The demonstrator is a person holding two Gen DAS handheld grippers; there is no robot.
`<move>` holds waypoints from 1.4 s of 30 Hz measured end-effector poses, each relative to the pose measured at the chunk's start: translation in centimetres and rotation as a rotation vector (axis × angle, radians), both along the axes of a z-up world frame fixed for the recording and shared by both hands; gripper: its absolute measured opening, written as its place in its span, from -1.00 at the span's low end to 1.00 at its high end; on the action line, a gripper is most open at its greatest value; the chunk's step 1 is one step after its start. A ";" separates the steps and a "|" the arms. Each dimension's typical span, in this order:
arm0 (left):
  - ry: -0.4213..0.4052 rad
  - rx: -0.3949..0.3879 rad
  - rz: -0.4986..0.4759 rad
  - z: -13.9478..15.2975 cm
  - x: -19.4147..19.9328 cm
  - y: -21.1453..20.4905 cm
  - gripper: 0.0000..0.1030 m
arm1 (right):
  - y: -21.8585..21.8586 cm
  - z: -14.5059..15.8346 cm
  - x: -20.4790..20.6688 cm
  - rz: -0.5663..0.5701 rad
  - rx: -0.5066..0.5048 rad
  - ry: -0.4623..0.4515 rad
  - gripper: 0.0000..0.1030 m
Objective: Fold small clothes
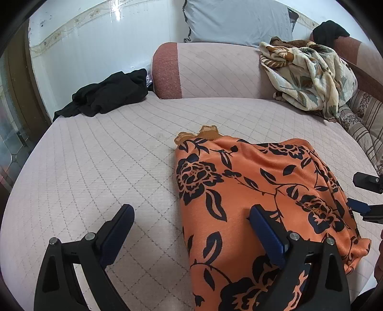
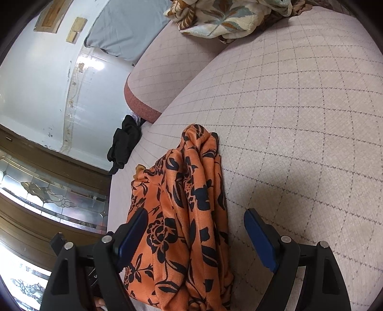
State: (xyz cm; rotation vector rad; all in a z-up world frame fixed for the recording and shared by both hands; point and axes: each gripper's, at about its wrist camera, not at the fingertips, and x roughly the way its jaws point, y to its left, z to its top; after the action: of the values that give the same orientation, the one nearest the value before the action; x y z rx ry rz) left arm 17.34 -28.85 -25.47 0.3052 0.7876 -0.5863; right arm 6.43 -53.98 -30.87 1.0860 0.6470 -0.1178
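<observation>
In the left wrist view, a crumpled black garment [image 1: 107, 95] is seen at ten o'clock on the pale quilted mattress cover with a diamond grid [image 1: 95, 167], beside a pink bolster cushion with a rust-red end [image 1: 203, 71]. A grey pillow [image 1: 239, 19] is propped at twelve o'clock, and a cream blanket printed with leaves [image 1: 308, 76] is heaped at two o'clock. The left gripper [image 1: 191, 227] is held with its jaws wide apart; nothing is clamped. The orange satin garment with black roses [image 1: 251, 196] is spread from the centre toward five o'clock, so that the gripper's right finger lies over its near left part while the left finger hangs above bare cover. At three o'clock, the right gripper [image 1: 363, 201] is glimpsed at the cloth's far edge.

In the right wrist view, the same orange garment [image 2: 186, 227] is bunched from the centre down to six o'clock, between the spread fingers of the right gripper [image 2: 194, 234], nearer the left one. No cloth is pinched.
</observation>
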 end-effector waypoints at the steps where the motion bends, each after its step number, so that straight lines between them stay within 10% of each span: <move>1: 0.001 0.001 -0.001 0.0 0.0 -0.1 0.88 | 0.0 -0.1 0.0 0.000 0.001 0.001 0.65; 16: 0.044 0.000 -0.024 -0.7 0.4 -0.5 0.88 | 0.2 -0.4 0.8 0.031 0.024 0.002 0.65; 42: 0.530 -0.215 -0.149 -4.3 3.8 0.8 0.78 | 0.2 -3.5 5.7 0.180 0.120 0.038 0.60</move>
State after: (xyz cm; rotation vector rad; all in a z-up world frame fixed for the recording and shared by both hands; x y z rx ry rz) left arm 21.18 -28.08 -29.79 0.0042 1.2060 -0.9039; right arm 12.09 -53.78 -34.36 1.1378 0.7908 0.0569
